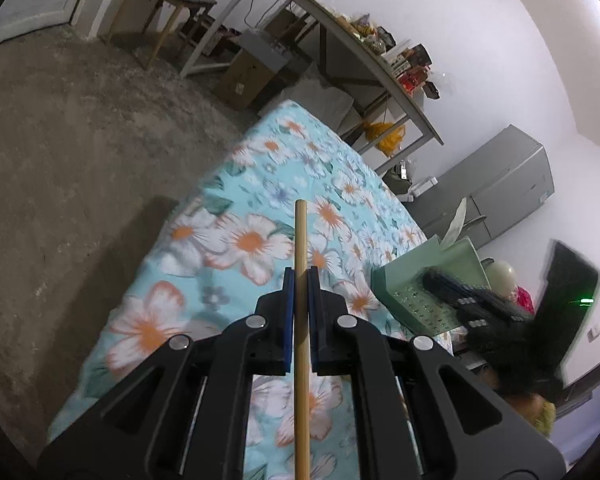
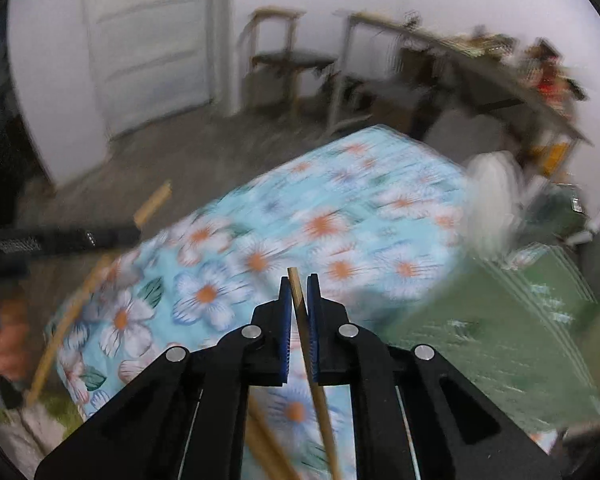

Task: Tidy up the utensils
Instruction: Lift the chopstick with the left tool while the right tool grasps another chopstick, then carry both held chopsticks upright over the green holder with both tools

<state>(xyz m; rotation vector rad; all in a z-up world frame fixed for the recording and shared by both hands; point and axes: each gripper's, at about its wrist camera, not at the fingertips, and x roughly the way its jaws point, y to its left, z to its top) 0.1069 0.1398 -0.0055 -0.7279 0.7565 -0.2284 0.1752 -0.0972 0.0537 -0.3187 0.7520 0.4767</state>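
My left gripper (image 1: 300, 280) is shut on a wooden chopstick (image 1: 301, 236) that runs along its fingers and sticks out past the tips, above the floral tablecloth (image 1: 260, 208). My right gripper (image 2: 299, 286) is shut on another wooden chopstick (image 2: 314, 376), held slightly slanted. A green perforated utensil basket (image 1: 424, 292) stands at the right of the left wrist view, with the right gripper's black body (image 1: 484, 304) over it. The basket shows blurred in the right wrist view (image 2: 500, 328). The left gripper and its chopstick (image 2: 152, 204) show at the left there.
More wooden sticks (image 2: 268, 448) lie under my right gripper. A white object (image 2: 494, 204) stands blurred behind the basket. The cloth-covered table ends at the left over a grey floor (image 1: 60, 160). A cluttered long table (image 1: 364, 56), chair and grey cabinet stand beyond.
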